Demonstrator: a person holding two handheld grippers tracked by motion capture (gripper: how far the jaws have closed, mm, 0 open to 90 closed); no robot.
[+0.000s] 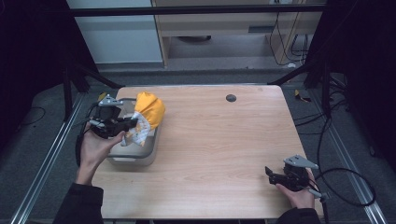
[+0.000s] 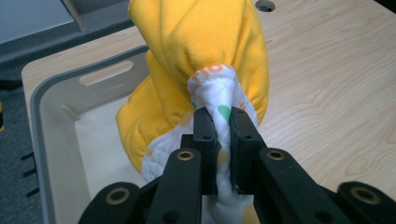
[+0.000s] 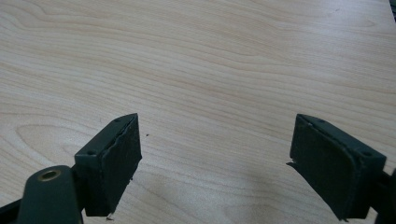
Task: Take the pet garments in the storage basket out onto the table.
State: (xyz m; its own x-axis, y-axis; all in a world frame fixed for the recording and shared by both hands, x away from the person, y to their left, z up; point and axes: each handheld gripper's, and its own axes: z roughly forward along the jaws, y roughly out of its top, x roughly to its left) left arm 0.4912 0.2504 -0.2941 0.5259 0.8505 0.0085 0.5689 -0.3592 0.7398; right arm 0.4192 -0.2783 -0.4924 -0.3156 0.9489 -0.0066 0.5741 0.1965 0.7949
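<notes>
Pinching a bunched fold of the yellow cloth (image 2: 205,51), the left claw (image 2: 223,135) has its jaws pressed together on the white printed lining, so the bundle hangs from the grip and balloons away from it, out beyond the jaw tips. In the high view the left claw (image 1: 122,125) sits over the grey bin (image 1: 133,158) at the left edge of the surface (image 1: 224,149), and the cloth (image 1: 148,112) bulges off toward the bin's far right corner, part of it over the rim. That puts the cloth's long axis roughly in line with the jaws, pointing toward the middle of the surface. The right claw (image 1: 273,176) rests well apart at the near right corner, jaws spread with nothing between them, so the left hand is plainly the nearer. Any lift or swing out of the bin probably runs along that line.
</notes>
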